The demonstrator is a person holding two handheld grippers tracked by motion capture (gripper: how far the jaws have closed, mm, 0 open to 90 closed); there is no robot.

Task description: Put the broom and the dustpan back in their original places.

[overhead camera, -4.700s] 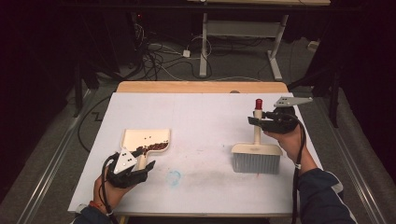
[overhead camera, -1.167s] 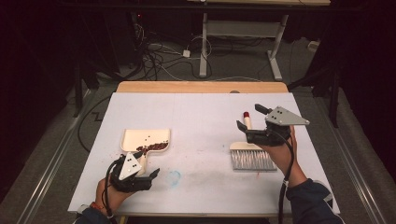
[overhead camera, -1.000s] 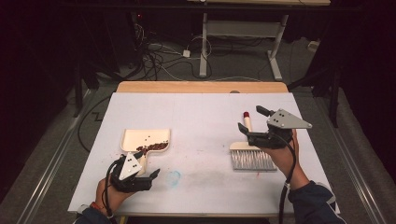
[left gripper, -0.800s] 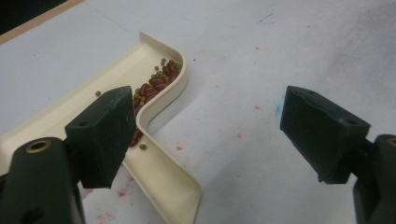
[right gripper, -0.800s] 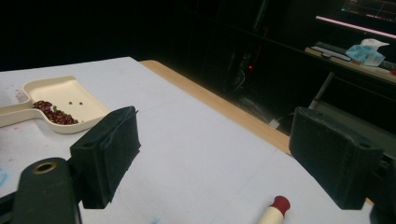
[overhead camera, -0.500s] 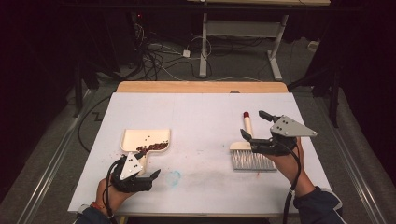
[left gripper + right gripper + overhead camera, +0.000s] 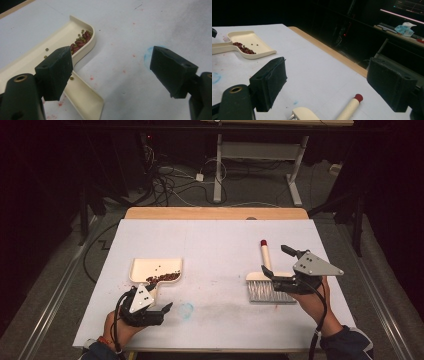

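Now both tools lie free on the white table (image 7: 220,245). The right gripper (image 7: 280,279), which clasped the brush (image 7: 267,282) by its handle a few seconds ago, has let go and drawn back toward the lower right of the high view; its jaws stand spread wide, with the red-tipped handle lying between them in the right gripper view. The left gripper (image 7: 162,312) has likewise come off the dustpan (image 7: 156,271), its jaws spread and hovering just off the pan's handle at the lower left. The beans (image 7: 163,278) sit heaped in the pan, mostly red, a few green strays beside them. Sweeping looks finished, with brush and pan set down well apart.
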